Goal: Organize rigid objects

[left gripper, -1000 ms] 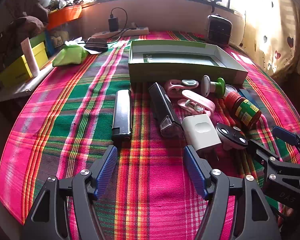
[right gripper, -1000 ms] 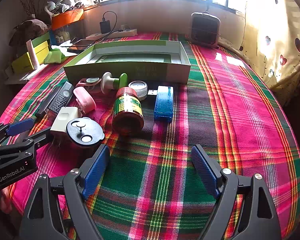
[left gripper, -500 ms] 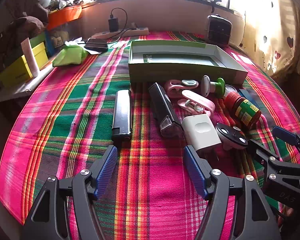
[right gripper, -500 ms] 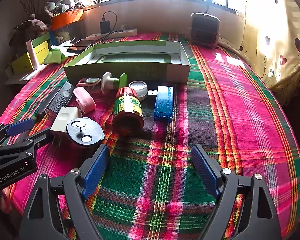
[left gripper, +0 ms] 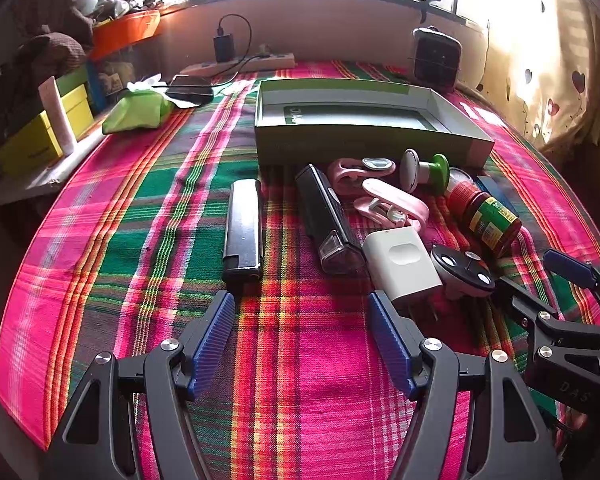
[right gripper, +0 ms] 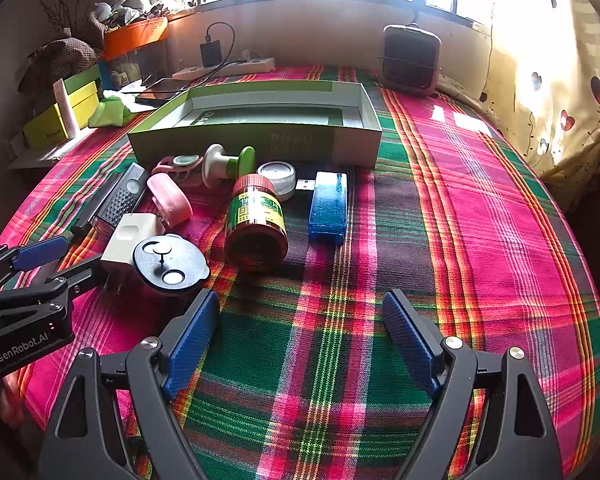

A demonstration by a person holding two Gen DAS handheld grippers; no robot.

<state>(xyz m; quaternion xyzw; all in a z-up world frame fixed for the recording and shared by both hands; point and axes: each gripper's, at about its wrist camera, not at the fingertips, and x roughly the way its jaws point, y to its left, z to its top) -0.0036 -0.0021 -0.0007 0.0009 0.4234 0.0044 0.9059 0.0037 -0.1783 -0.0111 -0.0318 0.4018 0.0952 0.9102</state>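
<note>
An open green box [left gripper: 364, 136] [right gripper: 260, 136] lies on the plaid cloth. In front of it lie several small objects: a black lighter [left gripper: 242, 232], a black torch [left gripper: 328, 220], a white charger [left gripper: 404, 264] [right gripper: 128, 240], a black round disc [left gripper: 462, 270] [right gripper: 168, 264], a red-lidded jar [left gripper: 484, 216] [right gripper: 256, 216], a blue USB stick [right gripper: 328, 208], pink clips [left gripper: 392, 204] and a white-green knob [right gripper: 228, 164]. My left gripper [left gripper: 300, 344] is open and empty, just short of the lighter and charger. My right gripper [right gripper: 300, 336] is open and empty, near the disc and jar.
A power strip with charger [left gripper: 240, 62], a phone [left gripper: 190, 88], a green packet [left gripper: 138, 110] and yellow boxes [left gripper: 40, 136] sit at the back left. A small black fan [right gripper: 412, 58] stands at the back right. A curtain [right gripper: 548, 80] hangs on the right.
</note>
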